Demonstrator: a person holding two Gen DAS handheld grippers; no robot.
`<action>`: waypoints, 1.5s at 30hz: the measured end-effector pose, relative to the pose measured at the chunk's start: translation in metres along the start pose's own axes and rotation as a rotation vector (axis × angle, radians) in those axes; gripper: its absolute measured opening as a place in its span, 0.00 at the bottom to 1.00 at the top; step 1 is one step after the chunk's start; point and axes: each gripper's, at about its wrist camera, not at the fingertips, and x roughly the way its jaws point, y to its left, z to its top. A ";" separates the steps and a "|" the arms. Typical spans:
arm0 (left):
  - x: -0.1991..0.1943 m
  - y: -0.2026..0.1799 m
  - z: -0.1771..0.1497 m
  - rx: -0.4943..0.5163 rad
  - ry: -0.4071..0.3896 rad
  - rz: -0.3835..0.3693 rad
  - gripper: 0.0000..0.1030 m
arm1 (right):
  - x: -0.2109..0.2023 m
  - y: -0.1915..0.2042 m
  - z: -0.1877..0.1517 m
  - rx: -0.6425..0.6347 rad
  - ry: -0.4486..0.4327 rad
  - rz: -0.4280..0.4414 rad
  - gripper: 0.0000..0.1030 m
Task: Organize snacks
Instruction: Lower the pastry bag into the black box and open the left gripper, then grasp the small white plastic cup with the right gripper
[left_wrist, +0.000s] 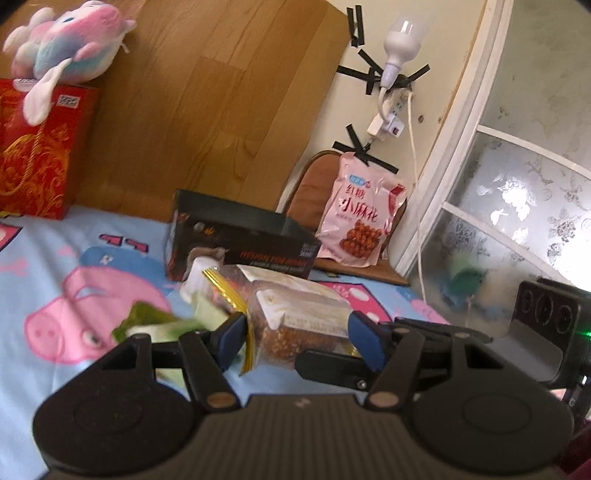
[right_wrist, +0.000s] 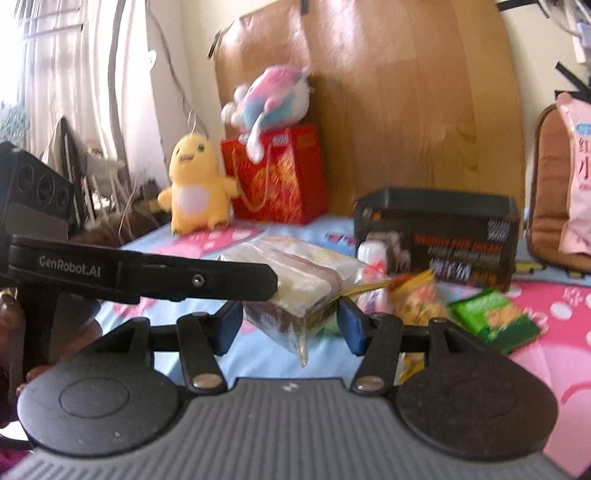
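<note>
A clear bag of brown snack bars (left_wrist: 295, 317) (right_wrist: 295, 284) lies between the fingers of both grippers, above the cartoon bedsheet (left_wrist: 74, 266). My left gripper (left_wrist: 295, 332) has its blue pads on either side of the bag, wide apart. My right gripper (right_wrist: 291, 321) likewise straddles the bag's lower end; the left gripper's black finger (right_wrist: 147, 273) crosses its view. A black open box (left_wrist: 240, 236) (right_wrist: 439, 236) stands behind. A green packet (left_wrist: 155, 321) (right_wrist: 495, 321), a small orange packet (right_wrist: 417, 299) and a white packet (left_wrist: 199, 277) lie beside the bag.
A pink snack bag (left_wrist: 362, 218) leans on a brown cushion (left_wrist: 314, 181) by the wall. A red gift bag (left_wrist: 33, 151) (right_wrist: 277, 173) bears a pink plush (left_wrist: 66, 44). A yellow plush (right_wrist: 195, 184) stands on the sheet. A wooden headboard (left_wrist: 207, 96) lies behind.
</note>
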 end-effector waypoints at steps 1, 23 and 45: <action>0.002 -0.001 0.000 0.000 0.003 -0.005 0.60 | -0.002 -0.002 0.002 0.006 -0.008 -0.004 0.57; 0.058 0.009 0.053 0.027 0.013 -0.035 0.62 | 0.013 -0.042 0.022 0.015 -0.064 -0.063 0.57; 0.119 0.051 0.061 -0.047 0.118 0.103 0.68 | 0.029 -0.164 0.015 0.229 0.015 -0.352 0.49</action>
